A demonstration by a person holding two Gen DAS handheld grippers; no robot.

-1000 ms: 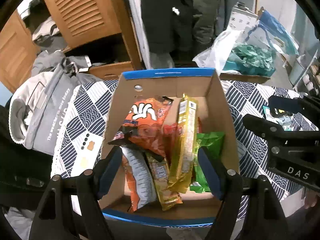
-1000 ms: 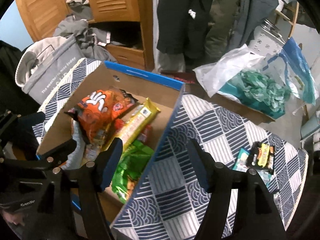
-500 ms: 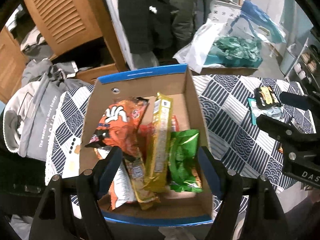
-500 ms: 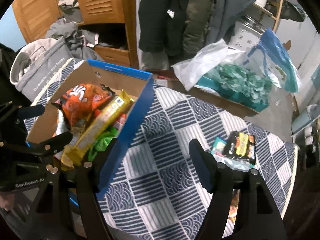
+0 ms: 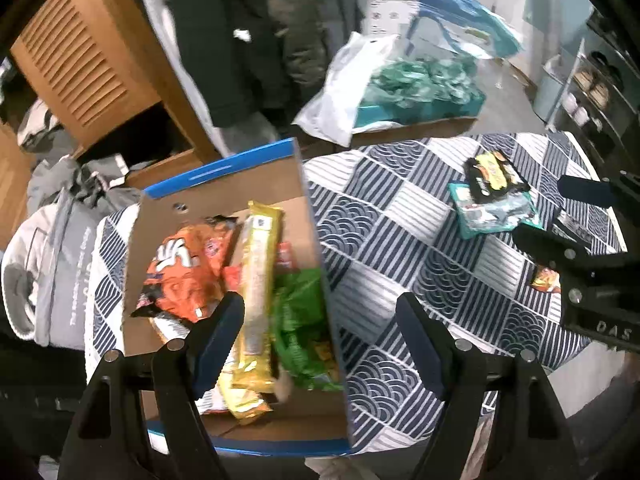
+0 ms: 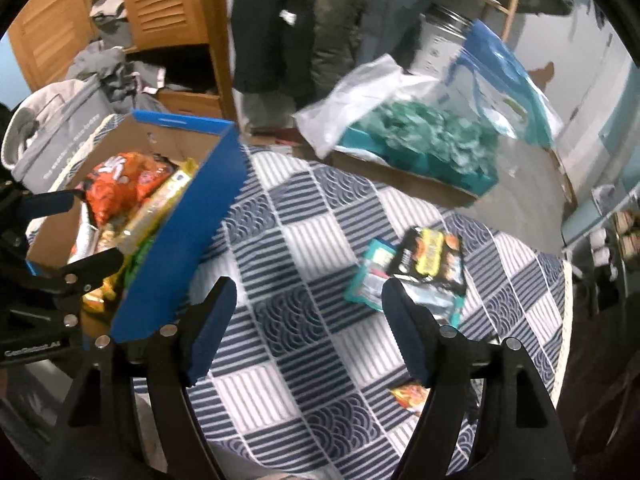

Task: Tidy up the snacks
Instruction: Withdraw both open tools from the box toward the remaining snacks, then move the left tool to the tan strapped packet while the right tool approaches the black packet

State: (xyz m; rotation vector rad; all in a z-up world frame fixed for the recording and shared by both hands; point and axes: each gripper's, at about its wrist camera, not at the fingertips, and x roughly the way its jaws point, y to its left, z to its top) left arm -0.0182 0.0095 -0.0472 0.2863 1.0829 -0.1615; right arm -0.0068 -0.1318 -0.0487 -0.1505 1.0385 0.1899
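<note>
A patterned tabletop [image 6: 304, 240] carries a blue-edged cardboard box [image 5: 224, 172] crammed with snack packets [image 5: 256, 292] – orange, yellow, green. Beside it, well apart, lie loose packets [image 6: 428, 264] (one black, one teal). Left tool [image 5: 320, 344] gapes wide, empty; right tool [image 6: 308, 332] is opening – nothing between.

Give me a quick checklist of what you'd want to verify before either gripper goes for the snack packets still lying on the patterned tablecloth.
1. Right gripper empty: ok, jaws opening, only blue-and-white patterned tablecloth between them.
2. Left gripper empty: ok, jaws wide apart, pressing on nothing.
3. Loose packets in view: ok, black-and-yellow packet lies on a teal packet; a small orange packet sits near the table edge.
4. Space left in the blue-edged cardboard box: cannot tell, it already holds orange, yellow and green bags.
5. Path to the packets clear: ok, bare cloth between.
6. More snacks hidden behind the right fingers: cannot tell.
</note>
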